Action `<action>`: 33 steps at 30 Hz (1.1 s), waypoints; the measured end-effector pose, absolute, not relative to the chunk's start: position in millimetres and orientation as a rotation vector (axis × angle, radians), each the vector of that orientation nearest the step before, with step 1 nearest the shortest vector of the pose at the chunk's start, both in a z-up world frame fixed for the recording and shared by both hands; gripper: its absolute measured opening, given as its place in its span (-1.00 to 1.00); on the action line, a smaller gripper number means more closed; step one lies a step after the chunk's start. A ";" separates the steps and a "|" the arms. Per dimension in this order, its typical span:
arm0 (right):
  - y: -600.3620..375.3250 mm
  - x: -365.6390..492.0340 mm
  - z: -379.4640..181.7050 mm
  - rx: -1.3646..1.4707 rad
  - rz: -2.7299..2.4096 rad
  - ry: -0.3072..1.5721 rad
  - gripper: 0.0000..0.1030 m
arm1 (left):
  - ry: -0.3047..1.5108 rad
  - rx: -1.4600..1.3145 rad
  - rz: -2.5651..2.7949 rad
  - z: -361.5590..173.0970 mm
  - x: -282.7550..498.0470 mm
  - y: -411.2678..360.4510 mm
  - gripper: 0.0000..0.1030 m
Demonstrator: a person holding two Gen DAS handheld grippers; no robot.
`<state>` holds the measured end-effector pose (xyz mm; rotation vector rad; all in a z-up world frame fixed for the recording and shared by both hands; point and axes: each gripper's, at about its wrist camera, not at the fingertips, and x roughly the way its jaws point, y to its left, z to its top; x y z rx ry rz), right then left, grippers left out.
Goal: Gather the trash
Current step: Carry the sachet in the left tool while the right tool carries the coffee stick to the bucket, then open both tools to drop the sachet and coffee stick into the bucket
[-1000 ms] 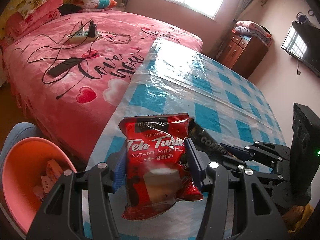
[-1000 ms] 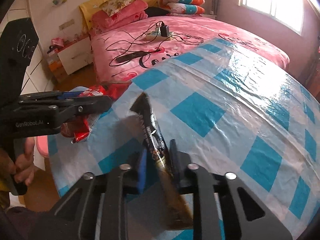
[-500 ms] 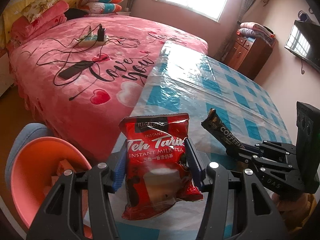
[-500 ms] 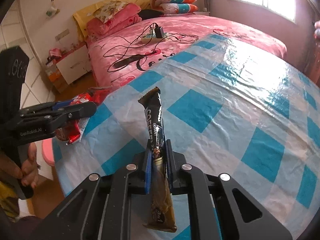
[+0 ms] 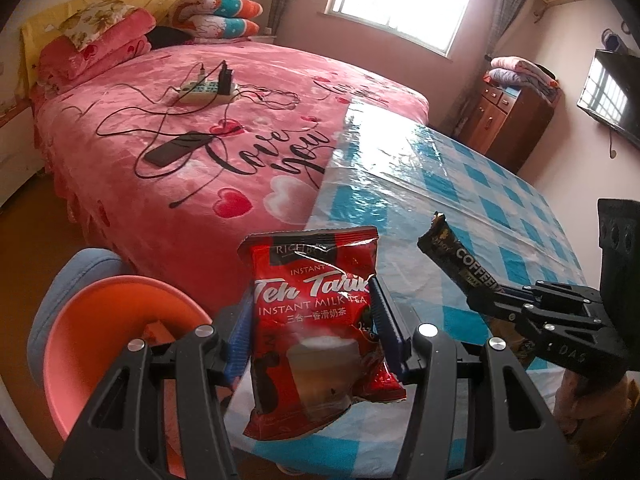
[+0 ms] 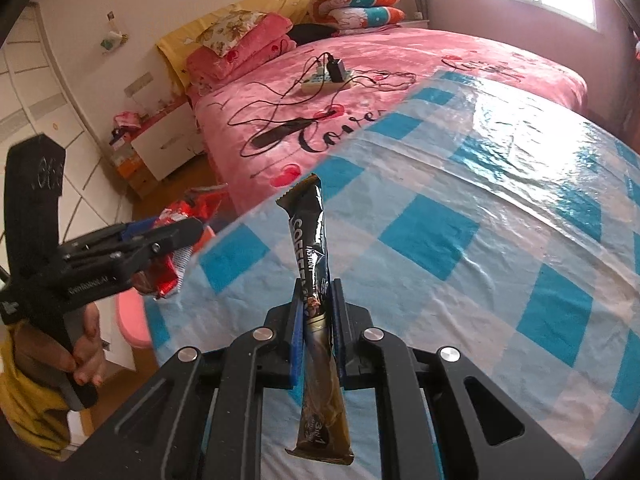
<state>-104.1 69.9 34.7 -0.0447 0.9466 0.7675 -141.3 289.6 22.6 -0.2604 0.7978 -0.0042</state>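
1. Now my left gripper (image 5: 312,332) squeezes the tea bag (image 5: 316,320), near the bin (image 5: 92,344).
2. Right gripper (image 6: 316,312) pinches the coffee stick (image 6: 310,248) tight above the table (image 6: 500,220).
3. Hold both over the bin before letting go.

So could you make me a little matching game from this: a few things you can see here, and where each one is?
Things:
1. red milk tea packet
2. black coffee stick
3. power strip
4. orange bin

Places:
A. lying on the pink bed
B. on the floor beside the bed
C. pinched in the right gripper
D. clamped in the left gripper

Pairs: 1-D, 2-C, 3-A, 4-B
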 end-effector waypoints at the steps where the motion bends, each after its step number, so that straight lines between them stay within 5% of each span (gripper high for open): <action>1: 72.0 -104.0 35.6 -0.035 0.777 0.951 -0.75 | 0.796 -0.261 0.001 22.8 -143.1 292.1 0.07; 27: 235.8 -130.2 35.4 0.035 1.138 1.103 -0.72 | 0.807 -0.347 0.319 -27.5 -207.8 404.1 0.09; 30: 252.5 -132.8 27.3 0.027 1.146 1.130 -0.57 | 0.775 -0.356 0.397 -36.2 -216.9 416.9 0.39; 32: 256.4 -132.5 22.3 0.038 1.140 1.132 0.05 | 0.731 -0.334 0.448 -35.5 -223.2 420.0 0.66; 33: 255.1 -132.3 22.2 0.044 1.133 1.129 0.17 | 0.712 -0.320 0.466 -34.1 -225.5 420.9 0.75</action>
